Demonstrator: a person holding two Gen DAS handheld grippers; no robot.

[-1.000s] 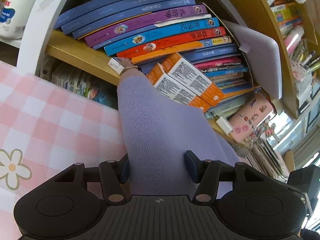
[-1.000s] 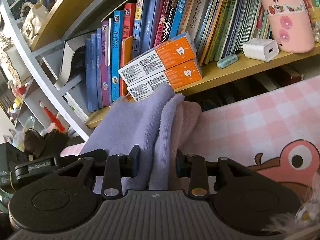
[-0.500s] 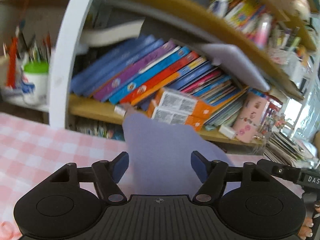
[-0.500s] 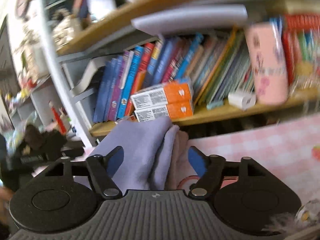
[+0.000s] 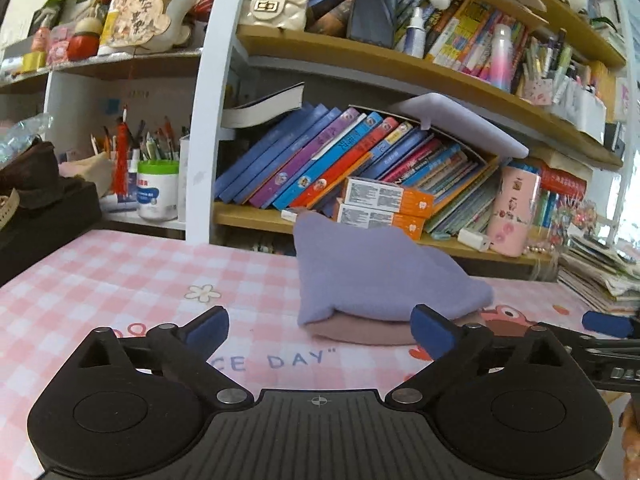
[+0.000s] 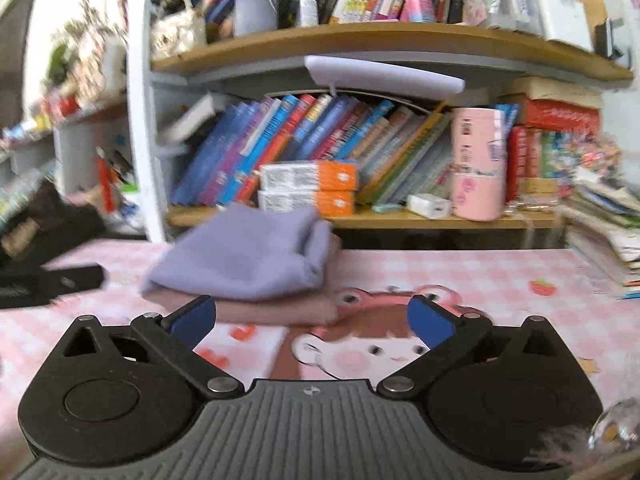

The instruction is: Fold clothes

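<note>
Folded lavender garment point(image 5: 384, 280): lies on counter point(image 5: 120, 280) ahead of both tools; left tool point(image 5: 320, 326) and right tool point(image 6: 312, 318) spread apart, empty.

Both wrist cameras sit low over the pink checked tablecloth point(image 5: 120, 272) and face the bookshelf point(image 5: 360, 60), the left from the left, the right from farther right, sharing the folded lilac garment point(image 5: 380, 280) nearby and the orange boxes point(image 6: 308, 190).
</note>
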